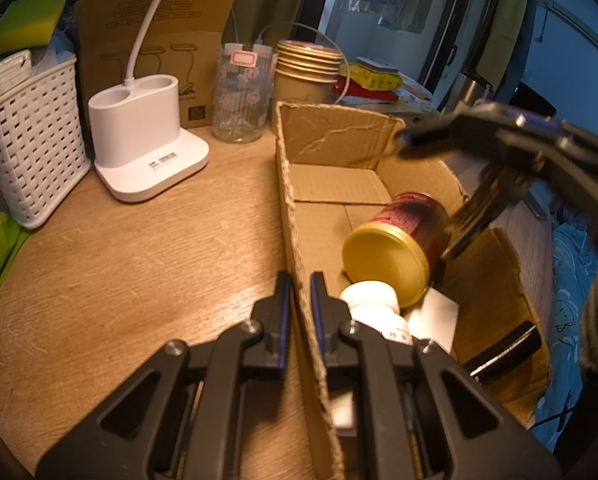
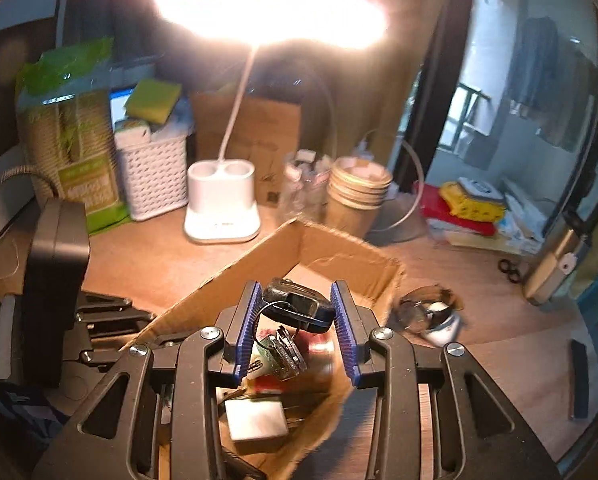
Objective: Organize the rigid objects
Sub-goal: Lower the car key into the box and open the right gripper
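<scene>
The right gripper [image 2: 295, 322] is carrying a black car key fob [image 2: 299, 304] over the open cardboard box [image 1: 331, 140], its blue-padded jaws clamped on the fob's two ends while a ring of keys [image 2: 285, 350] is dangling below it. In the left wrist view the same gripper is appearing blurred above the box's far half, the keys [image 1: 483, 212] hanging just over a red can [image 1: 403, 240] that is lying on its side with its gold end toward the camera. The left gripper [image 1: 301, 316] is pinching the near wall of the box, jaws closed on the cardboard edge, steadying it on the wooden table [image 1: 139, 260]. Inside the box a white bottle [image 1: 373, 306], a white charger block [image 2: 255, 420] and a dark flat object [image 1: 503, 350] are already lying. To finish this step well, the person is best lowering the fob until the hanging keys are resting on the box floor or in the free space beside the can, rather than releasing from height, so the bunch is not bouncing off the can. The left grip should stay firm, since the thin wall may flex. A small dark-and-white item [image 2: 431, 316] is waiting on the table beside the box.
</scene>
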`<state>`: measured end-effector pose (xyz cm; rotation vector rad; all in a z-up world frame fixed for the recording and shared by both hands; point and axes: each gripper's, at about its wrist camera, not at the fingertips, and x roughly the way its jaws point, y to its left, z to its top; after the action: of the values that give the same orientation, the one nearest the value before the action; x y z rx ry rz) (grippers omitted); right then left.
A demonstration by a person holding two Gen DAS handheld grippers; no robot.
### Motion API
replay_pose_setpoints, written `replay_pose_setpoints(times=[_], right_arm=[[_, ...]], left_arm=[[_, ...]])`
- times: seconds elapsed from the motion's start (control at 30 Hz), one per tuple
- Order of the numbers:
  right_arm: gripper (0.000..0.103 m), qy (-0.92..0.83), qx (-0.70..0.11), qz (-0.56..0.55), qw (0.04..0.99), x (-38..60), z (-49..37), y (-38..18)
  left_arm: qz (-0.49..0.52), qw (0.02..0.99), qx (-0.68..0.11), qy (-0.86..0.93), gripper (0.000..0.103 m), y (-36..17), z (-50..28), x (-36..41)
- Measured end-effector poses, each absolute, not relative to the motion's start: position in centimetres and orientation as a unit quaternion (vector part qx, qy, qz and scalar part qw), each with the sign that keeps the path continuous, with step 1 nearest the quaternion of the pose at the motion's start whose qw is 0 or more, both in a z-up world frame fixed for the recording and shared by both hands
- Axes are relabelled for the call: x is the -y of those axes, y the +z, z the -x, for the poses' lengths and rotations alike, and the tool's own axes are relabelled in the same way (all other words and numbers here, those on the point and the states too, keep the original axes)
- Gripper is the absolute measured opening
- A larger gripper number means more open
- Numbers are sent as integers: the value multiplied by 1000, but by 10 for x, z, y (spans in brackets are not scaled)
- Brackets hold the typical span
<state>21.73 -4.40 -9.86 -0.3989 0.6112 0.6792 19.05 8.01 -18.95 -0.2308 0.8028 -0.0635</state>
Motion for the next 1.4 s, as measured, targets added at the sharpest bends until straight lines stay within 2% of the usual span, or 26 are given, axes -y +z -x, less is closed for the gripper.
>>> replay_pose_setpoints(times=[0.7, 0.83, 0.9, 1.4], right_arm=[[38, 359, -345, 204, 843, 27, -220, -131], [42, 362, -352, 195, 841, 29, -221, -133], [49, 362, -354, 190, 841, 31, -221, -133], [50, 331, -341, 142, 868, 71, -232, -123]], left_arm=[[112, 913, -390, -31, 11, -189, -190, -80], [112, 913, -390, -31, 11, -189, -190, -80], [112, 913, -390, -30, 11, -190, -190, -81], [112, 913, -390, -30, 11, -190, -191, -81]])
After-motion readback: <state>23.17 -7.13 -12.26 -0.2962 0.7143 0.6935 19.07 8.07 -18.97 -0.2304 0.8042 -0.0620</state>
